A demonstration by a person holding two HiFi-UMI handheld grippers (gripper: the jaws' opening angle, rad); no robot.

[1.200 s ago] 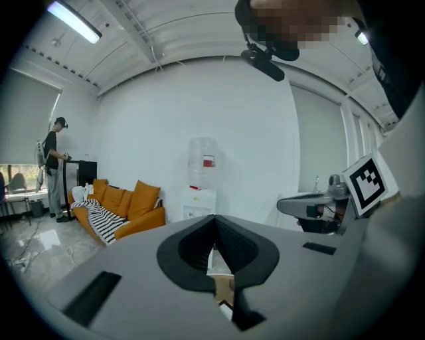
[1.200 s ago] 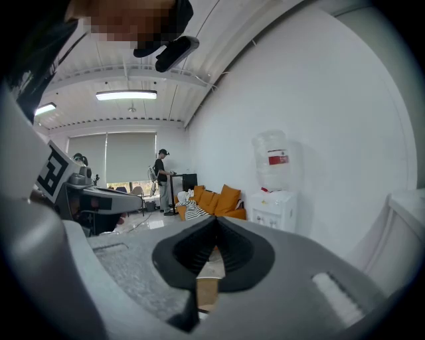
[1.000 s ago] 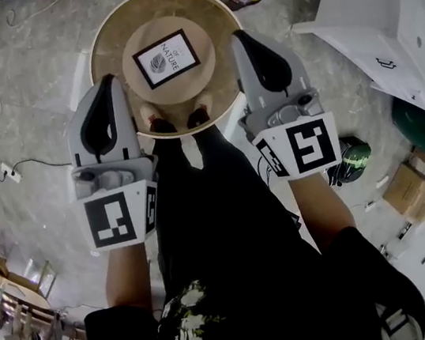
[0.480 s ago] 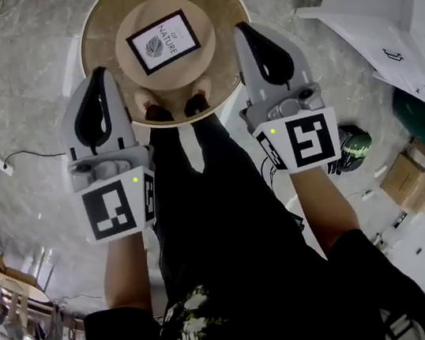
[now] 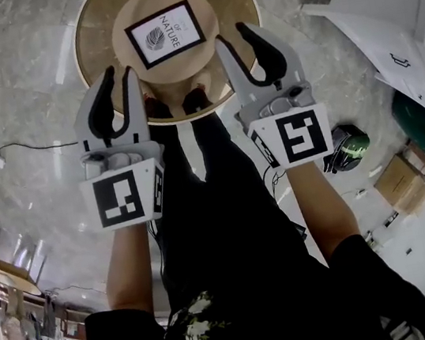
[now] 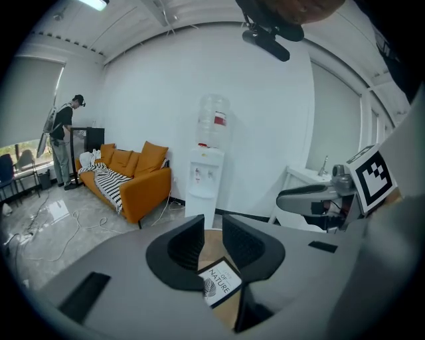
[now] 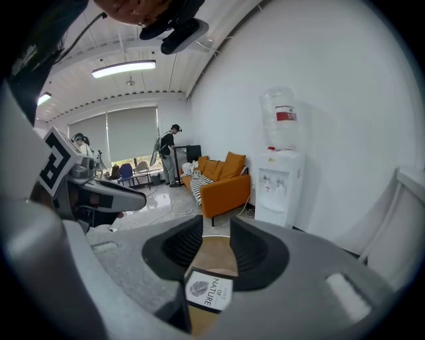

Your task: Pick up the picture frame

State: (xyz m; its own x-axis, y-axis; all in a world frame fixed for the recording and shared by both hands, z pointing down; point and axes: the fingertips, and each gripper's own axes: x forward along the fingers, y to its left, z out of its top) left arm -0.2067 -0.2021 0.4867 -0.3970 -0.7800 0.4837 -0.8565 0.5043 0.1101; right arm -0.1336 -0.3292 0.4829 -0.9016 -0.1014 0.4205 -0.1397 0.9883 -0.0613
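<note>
Approach step, I'd say: the frame [image 5: 165, 34] lies flat on the bench [image 5: 95, 32], just ahead; left claw [image 5: 118, 74] and right claw [image 5: 234, 35] have just been opening, both empty; next, reach its edges and close.

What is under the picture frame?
The picture frame lies on a light round wooden top above a wider round tier. The wood directly beneath is covered.
</note>
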